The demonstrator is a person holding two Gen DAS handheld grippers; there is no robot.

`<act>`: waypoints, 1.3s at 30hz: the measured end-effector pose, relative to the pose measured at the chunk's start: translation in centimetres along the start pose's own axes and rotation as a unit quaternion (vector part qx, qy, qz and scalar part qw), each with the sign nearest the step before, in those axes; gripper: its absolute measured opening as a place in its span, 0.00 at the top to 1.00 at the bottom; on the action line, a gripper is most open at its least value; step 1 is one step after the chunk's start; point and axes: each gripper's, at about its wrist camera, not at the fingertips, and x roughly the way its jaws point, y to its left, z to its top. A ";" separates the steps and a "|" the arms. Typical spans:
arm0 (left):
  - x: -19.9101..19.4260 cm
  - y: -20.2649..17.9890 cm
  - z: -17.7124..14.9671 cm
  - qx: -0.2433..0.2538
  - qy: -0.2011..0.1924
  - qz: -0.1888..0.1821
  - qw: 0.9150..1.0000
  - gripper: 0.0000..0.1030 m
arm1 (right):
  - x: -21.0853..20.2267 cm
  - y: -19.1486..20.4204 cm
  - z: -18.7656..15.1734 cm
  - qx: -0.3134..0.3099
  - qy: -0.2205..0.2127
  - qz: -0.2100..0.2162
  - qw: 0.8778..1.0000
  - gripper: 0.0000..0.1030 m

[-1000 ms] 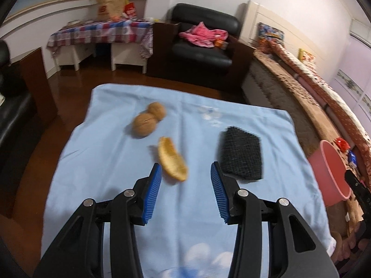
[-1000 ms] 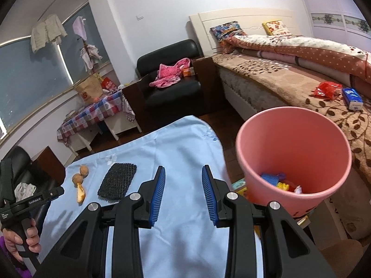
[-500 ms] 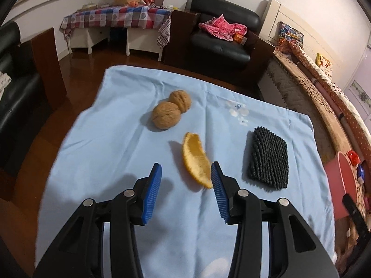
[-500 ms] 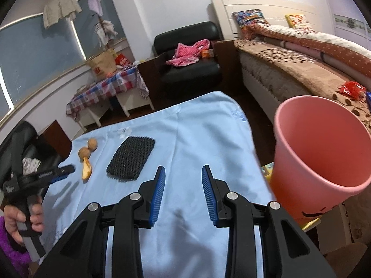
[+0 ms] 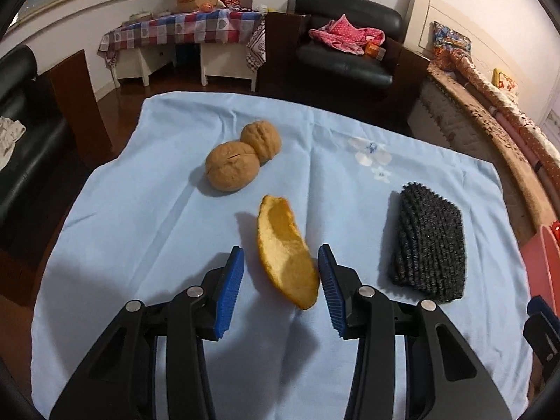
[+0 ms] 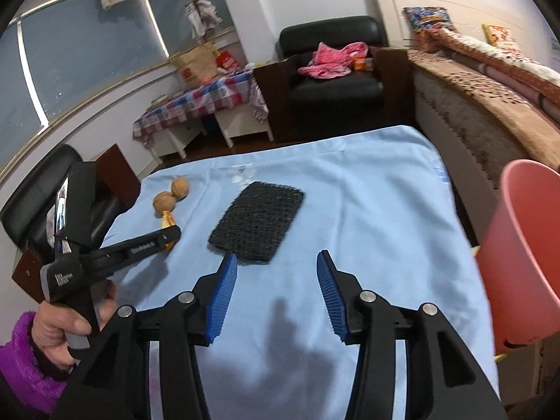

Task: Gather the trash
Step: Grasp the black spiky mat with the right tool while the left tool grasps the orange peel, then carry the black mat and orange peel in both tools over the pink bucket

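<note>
An orange peel point(image 5: 285, 252) lies on the light blue cloth point(image 5: 140, 231). My left gripper point(image 5: 280, 266) is open, its blue pads on either side of the peel's near end, not touching it. Two walnuts point(image 5: 232, 169) sit touching each other beyond the peel. A black knitted pad point(image 5: 428, 241) lies to the right. In the right wrist view my right gripper point(image 6: 276, 276) is open and empty above the cloth, just short of the black pad point(image 6: 257, 222). The pink bucket point(image 6: 525, 255) stands at the right. The left gripper point(image 6: 140, 243) reaches over the peel point(image 6: 167, 222) there.
The pink bucket's rim point(image 5: 540, 273) shows off the cloth's right edge. Beyond the table stand a black armchair point(image 5: 344, 52) with pink clothes, a checked-cloth side table point(image 5: 182, 31), a bed point(image 5: 490, 105) along the right and a black sofa point(image 5: 21, 133) at the left.
My left gripper has moved forward and down until its pads flank the orange peel. My right gripper has swung left, away from the bucket and towards the black pad.
</note>
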 end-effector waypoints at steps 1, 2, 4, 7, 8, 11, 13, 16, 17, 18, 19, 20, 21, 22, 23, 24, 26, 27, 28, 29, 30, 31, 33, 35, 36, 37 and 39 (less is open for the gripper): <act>0.0 0.1 -0.1 0.002 -0.002 0.003 1.000 0.75 | 0.4 0.2 0.0 -0.001 0.003 0.001 1.000 0.54; -0.1 0.2 -0.1 0.001 -0.004 0.001 1.000 0.75 | 1.1 0.5 0.2 -0.002 0.008 0.003 1.000 0.53; -0.3 0.8 -0.1 -0.010 -0.009 -0.004 1.000 0.80 | 2.3 0.7 0.6 -0.002 0.018 0.003 1.000 0.53; -0.7 1.4 -0.2 -0.014 -0.013 -0.010 1.000 0.81 | 4.2 0.9 1.2 0.002 0.033 -0.001 0.999 0.53; -0.9 1.6 -0.3 -0.015 -0.016 -0.012 1.000 0.81 | 4.9 0.9 1.4 0.003 0.039 -0.006 0.999 0.53; -1.3 1.8 -0.4 -0.018 -0.018 -0.022 0.999 0.81 | 6.7 0.9 1.7 0.006 0.052 -0.018 0.998 0.52; -1.5 1.8 -0.4 -0.018 -0.020 -0.027 0.999 0.81 | 7.7 0.8 1.9 0.010 0.063 -0.024 0.998 0.53; -1.8 1.7 -0.4 -0.017 -0.021 -0.031 0.999 0.81 | 8.9 1.3 1.8 -0.004 0.075 -0.031 0.997 0.55; -1.8 1.6 -0.4 -0.017 -0.021 -0.033 0.999 0.81 | 9.2 1.6 1.6 -0.013 0.079 -0.034 0.996 0.67; -1.8 1.6 -0.4 -0.017 -0.021 -0.034 0.999 0.81 | 9.2 1.8 1.5 -0.020 0.074 -0.033 0.996 0.70; -1.9 1.5 -0.3 -0.017 -0.021 -0.035 0.999 0.81 | 9.2 1.8 1.5 -0.021 0.073 -0.032 0.997 0.76; -1.9 1.4 -0.3 -0.016 -0.021 -0.036 0.999 0.81 | 9.1 1.9 1.5 -0.022 0.070 -0.030 0.997 0.82; -2.0 1.4 -0.3 -0.015 -0.021 -0.036 0.999 0.81 | 8.9 1.9 1.5 -0.023 0.067 -0.031 0.997 0.85; -2.1 1.4 -0.3 -0.014 -0.021 -0.036 0.999 0.81 | 8.6 1.8 1.6 -0.023 0.063 -0.032 0.997 0.92; -2.1 1.3 -0.3 -0.014 -0.021 -0.037 0.999 0.81 | 8.3 1.7 1.5 -0.020 0.062 -0.029 0.997 0.92; -2.2 1.3 -0.3 -0.013 -0.021 -0.038 0.999 0.81 | 8.0 1.6 1.5 -0.016 0.059 -0.026 0.998 0.92; -2.5 1.0 -0.3 -0.011 -0.023 -0.041 0.999 0.81 | 6.9 1.1 1.4 -0.008 0.048 -0.023 0.999 0.93; -2.7 0.9 -0.3 -0.010 -0.024 -0.043 0.999 0.81 | 6.3 0.8 1.4 -0.004 0.043 -0.023 0.999 0.93; -2.8 0.8 -0.3 -0.007 -0.025 -0.045 0.999 0.81 | 5.7 0.5 1.4 0.001 0.039 -0.022 0.999 0.93; -3.0 0.6 -0.3 -0.004 -0.026 -0.046 0.999 0.81 | 5.2 0.4 1.4 0.005 0.037 -0.021 0.999 0.93; -3.2 0.3 -0.3 0.002 -0.027 -0.048 0.998 0.81 | 4.6 0.0 1.4 0.010 0.033 -0.021 0.999 0.93; -3.4 0.0 -0.3 0.007 -0.029 -0.051 0.998 0.81 | 4.0 -0.4 1.4 0.014 0.029 -0.022 0.999 0.93; -3.8 -0.5 -0.4 0.014 -0.032 -0.058 0.998 0.81 | 2.5 -1.2 1.5 0.025 0.017 -0.025 0.999 0.93; -4.3 -1.1 -0.4 0.020 -0.035 -0.067 0.997 0.81 | 1.1 -2.0 1.6 0.037 0.006 -0.027 0.999 0.93; -4.6 -1.4 -0.4 0.023 -0.037 -0.071 0.996 0.81 | 0.5 -2.4 1.6 0.041 0.001 -0.029 0.999 0.93; -4.9 -1.8 -0.4 0.027 -0.039 -0.077 0.996 0.81 | -0.5 -2.9 1.7 0.047 -0.008 -0.035 0.998 0.93; -5.5 -2.8 -0.3 0.034 -0.041 -0.093 0.994 0.81 | -1.8 -3.5 1.8 0.050 -0.020 -0.042 0.998 0.93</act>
